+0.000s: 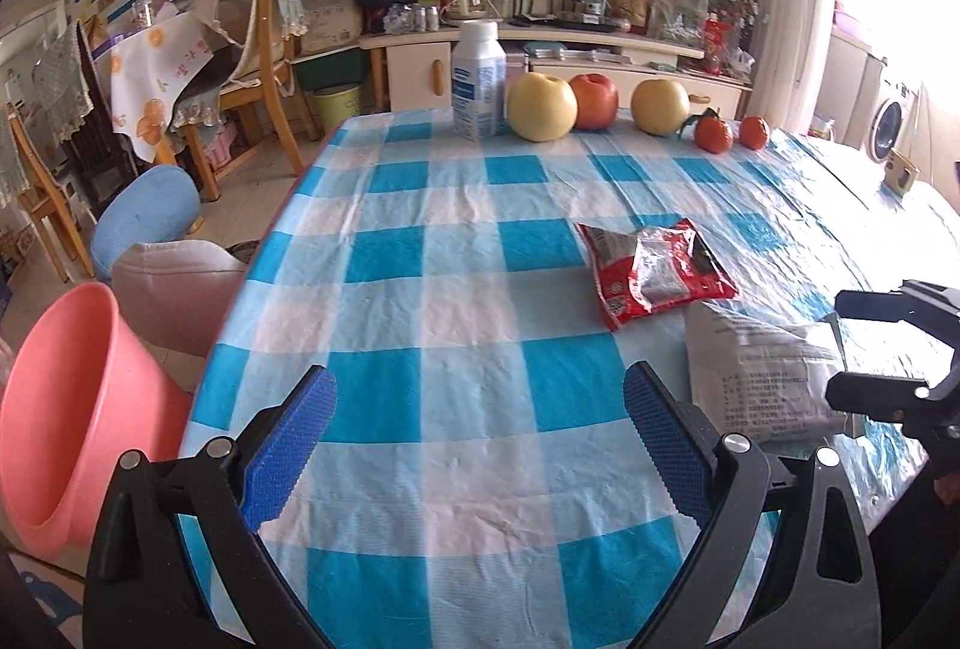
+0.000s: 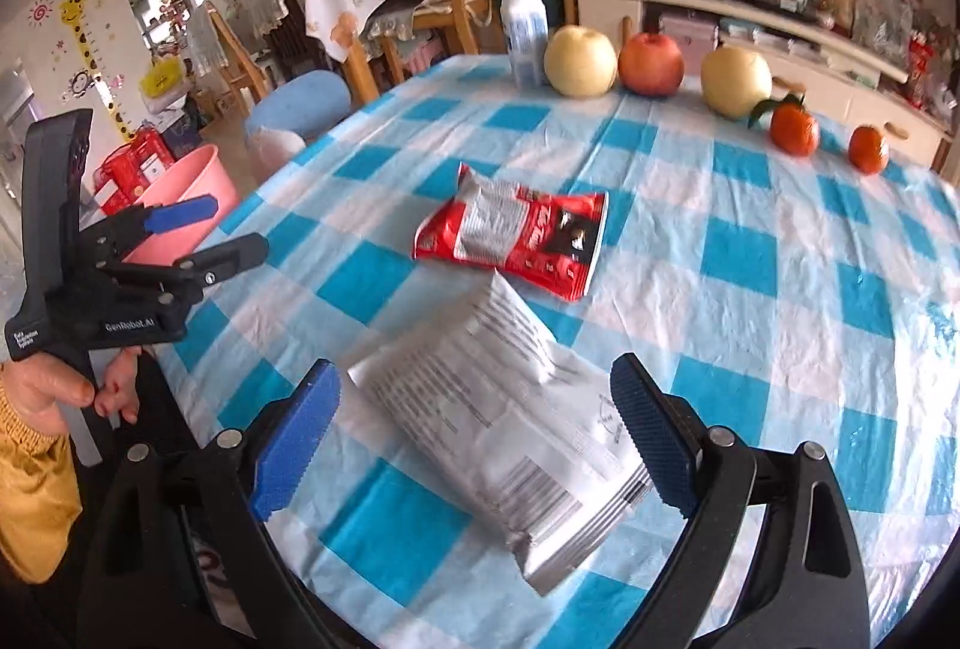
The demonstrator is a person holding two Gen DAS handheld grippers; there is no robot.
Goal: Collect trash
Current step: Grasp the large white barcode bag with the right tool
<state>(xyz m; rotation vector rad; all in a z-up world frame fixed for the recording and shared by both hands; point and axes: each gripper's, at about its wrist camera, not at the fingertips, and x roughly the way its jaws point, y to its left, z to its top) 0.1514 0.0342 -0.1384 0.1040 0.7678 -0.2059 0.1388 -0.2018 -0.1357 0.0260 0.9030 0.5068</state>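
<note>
A red snack wrapper (image 1: 654,268) (image 2: 516,238) lies flat mid-table. A silver-white foil bag (image 2: 510,430) (image 1: 762,379) lies just nearer, partly between my right gripper's open blue fingers. My right gripper (image 2: 474,427) is open over the bag, not closed on it; it shows at the right edge of the left wrist view (image 1: 864,349). My left gripper (image 1: 480,439) is open and empty above the table's near left part; it also shows in the right wrist view (image 2: 234,229). A pink plastic bin (image 1: 78,409) (image 2: 186,205) stands on the floor left of the table.
The table has a blue-and-white checked cloth (image 1: 450,289). At its far edge stand a white bottle (image 1: 478,79), two yellow pears (image 1: 542,106), a red apple (image 1: 594,100) and two tangerines (image 1: 714,133). Stools (image 1: 150,217) and chairs stand left.
</note>
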